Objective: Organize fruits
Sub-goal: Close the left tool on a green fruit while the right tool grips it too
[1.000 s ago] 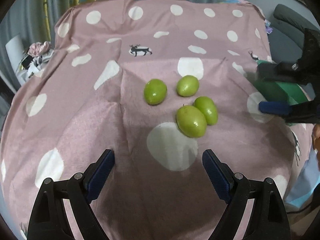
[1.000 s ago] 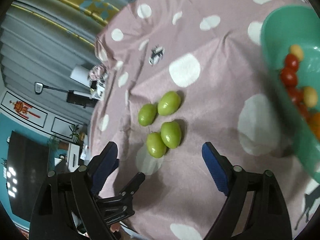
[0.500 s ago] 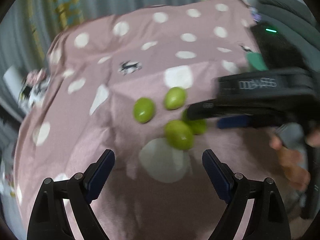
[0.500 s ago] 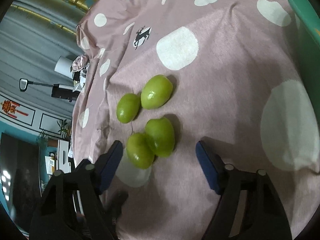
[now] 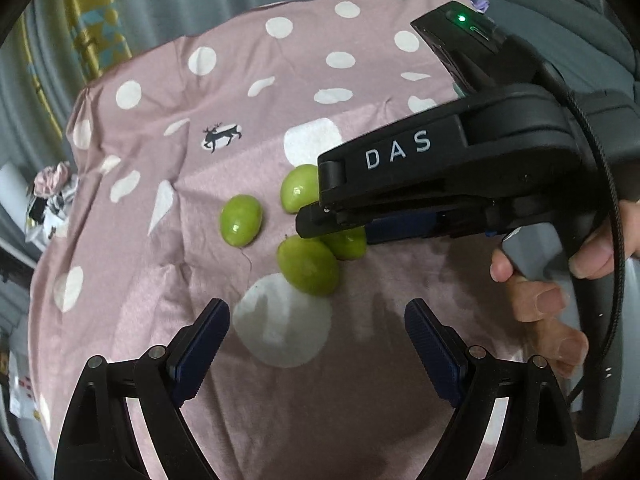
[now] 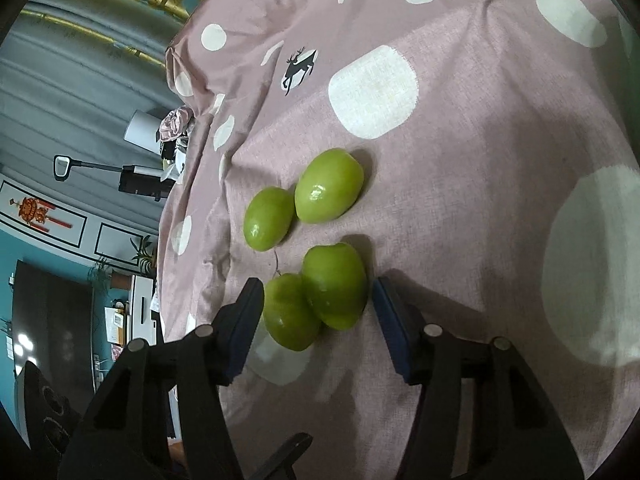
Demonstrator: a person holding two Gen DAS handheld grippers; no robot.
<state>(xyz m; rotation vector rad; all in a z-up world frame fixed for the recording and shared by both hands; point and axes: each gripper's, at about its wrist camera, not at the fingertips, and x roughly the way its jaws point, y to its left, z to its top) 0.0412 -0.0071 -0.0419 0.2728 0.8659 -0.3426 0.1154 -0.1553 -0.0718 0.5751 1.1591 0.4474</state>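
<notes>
No bowl or tray shows in either wrist view, so we have nothing to report inside a container. All the fruit lies loose on the cloth (image 5: 120,208).

We count four green fruits, smooth, glossy, oval, plum-like. In the right wrist view, the far pair (image 6: 304,200) lies side by side, touching or nearly so. The near pair (image 6: 316,296) lies pressed together: the left fruit (image 6: 288,316) has a thin stem at its top; the right fruit (image 6: 336,284) is slightly larger.

Our right gripper (image 6: 318,312) has just been closing, and both near fruits sit between its fingers. The left pad (image 6: 244,324) looks to be at or almost on the left fruit. The right pad (image 6: 394,332) stands just clear of the right fruit, so no firm grip yet. From the left wrist view, that gripper reaches in from the right, black body with white lettering and a green light, a hand (image 5: 560,276) on its grey handle.

Our left gripper (image 5: 316,344) is spread wide, with nothing between its fingers, held over a big white dot just near of the fruit.

The cloth is dusty pink woven fabric, wrinkled, with white dots and a small black deer print (image 5: 222,136). The pads are dark blue and ribbed; the finger frames are black plastic.
</notes>
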